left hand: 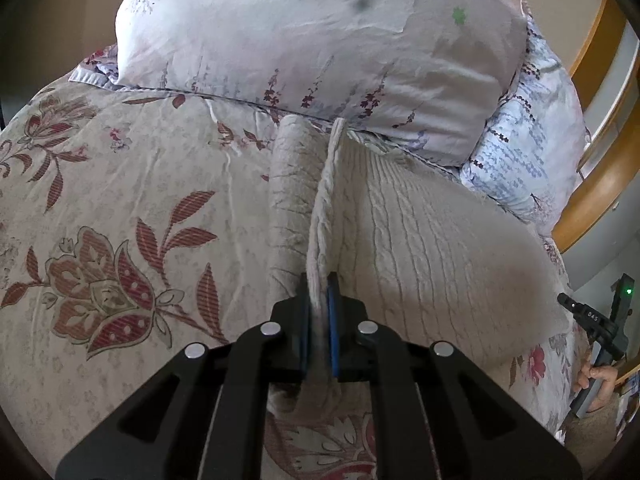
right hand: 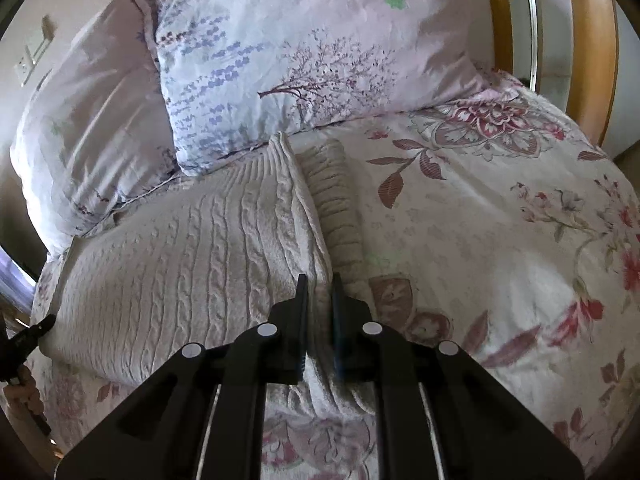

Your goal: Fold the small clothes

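The cream sweater (left hand: 400,232) lies on the bed (left hand: 120,200) below the pillows (left hand: 304,40). Its 2 side edges are pinched by the left gripper (left hand: 319,292) and right gripper (right hand: 320,292), fingers clenched. A fold is being started; next, both edges would need lifting together.

Both wrist views look steeply down, close over the bed (left hand: 100,200), sharing the knit sweater (left hand: 420,240) and pillows (right hand: 300,60).
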Motion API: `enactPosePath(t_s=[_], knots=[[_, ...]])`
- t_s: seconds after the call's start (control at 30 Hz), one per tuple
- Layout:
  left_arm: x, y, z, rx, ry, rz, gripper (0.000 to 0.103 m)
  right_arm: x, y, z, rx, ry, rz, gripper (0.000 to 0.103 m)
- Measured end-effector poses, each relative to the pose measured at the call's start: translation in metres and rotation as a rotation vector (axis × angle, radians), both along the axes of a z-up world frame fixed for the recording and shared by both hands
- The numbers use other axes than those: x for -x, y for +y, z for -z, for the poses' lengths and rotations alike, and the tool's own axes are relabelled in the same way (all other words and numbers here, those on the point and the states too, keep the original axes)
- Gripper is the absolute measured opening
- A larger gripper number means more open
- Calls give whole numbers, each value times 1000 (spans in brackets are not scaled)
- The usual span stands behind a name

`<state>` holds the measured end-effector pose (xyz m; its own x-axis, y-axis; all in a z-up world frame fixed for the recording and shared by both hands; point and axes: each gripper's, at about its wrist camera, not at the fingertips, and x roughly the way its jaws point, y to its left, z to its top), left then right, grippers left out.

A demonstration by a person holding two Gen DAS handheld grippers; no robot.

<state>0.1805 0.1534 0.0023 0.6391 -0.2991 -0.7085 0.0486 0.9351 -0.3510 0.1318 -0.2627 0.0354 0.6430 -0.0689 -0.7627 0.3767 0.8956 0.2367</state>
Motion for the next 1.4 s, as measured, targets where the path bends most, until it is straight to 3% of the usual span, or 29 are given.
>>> enactPosePath(t_s=[0.23,0.3,0.37,0.43,0.47,0.5,0.63,0.8,1.0,1.27,1.4], knots=[[-3,0,3,-11,1,-1,11,0,-2,9,4,17,15,11],[-3,1,0,12,4,0,13,-2,4,6,36,34,1,16],[-3,5,-5,60,-3,3,24,-3,7,3,35,39,-8,28],[-2,12,-12,94,-24,-26,60,-4,9,-4,29,19,-6,42],[-3,14,-15,96,-32,-43,65,-4,11,-8,43,6,4,57],[-5,18,-19,101,-38,-60,69,-4,15,-14,67,-16,7,63],[-24,26,-20,140,-2,-76,77,-13,36,-28,107,-65,-62,71],[-57,25,-2,213,104,-80,77,-25,63,-21,99,-64,-157,72],[-68,13,3,198,100,-81,77,-38,83,-10,119,-25,-231,72],[-76,-6,7,216,121,-65,52,-51,92,6,153,38,-251,81],[-80,-11,12,257,152,-54,27,-52,97,8,187,48,-266,85]])
